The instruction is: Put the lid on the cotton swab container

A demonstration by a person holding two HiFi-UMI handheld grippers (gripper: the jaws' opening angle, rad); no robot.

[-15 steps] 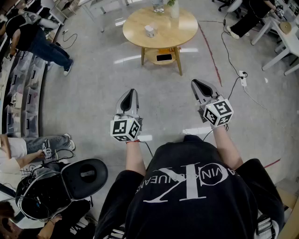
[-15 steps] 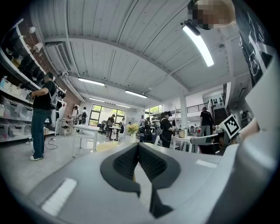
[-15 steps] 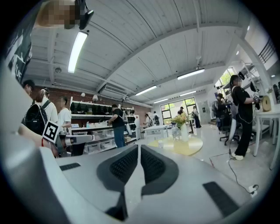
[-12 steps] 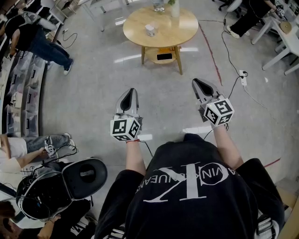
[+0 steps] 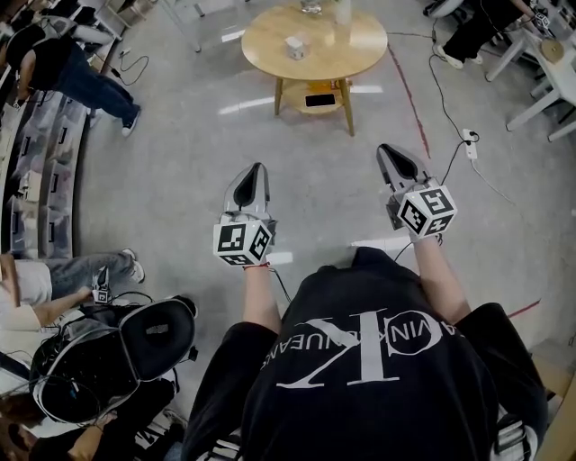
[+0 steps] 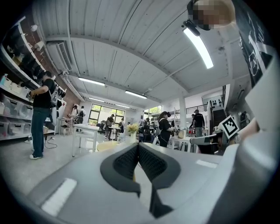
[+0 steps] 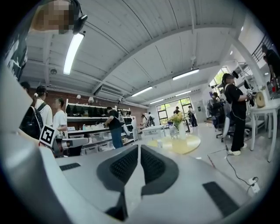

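A small white container [image 5: 294, 47] stands on the round wooden table [image 5: 355, 52] far ahead of me; from here I cannot tell a lid from its body. It shows tiny in the right gripper view as the container [image 7: 159, 143] on the table [image 7: 186, 144]. My left gripper [image 5: 256, 168] and right gripper [image 5: 385, 149] are held in the air over the grey floor, well short of the table. Both point toward it. In the gripper views the left gripper [image 6: 137, 145] and the right gripper [image 7: 139, 147] have their jaws together with nothing between them.
A vase [image 5: 345, 11] stands at the table's far edge and a phone [image 5: 319, 100] lies on its lower shelf. A power strip [image 5: 469, 147] and cables cross the floor at the right. A seated person [image 5: 40, 288] and a black case [image 5: 153, 333] are at the lower left.
The table has slid toward the top of the head view and both grippers sit slightly higher in it. Their jaws stay shut and empty.
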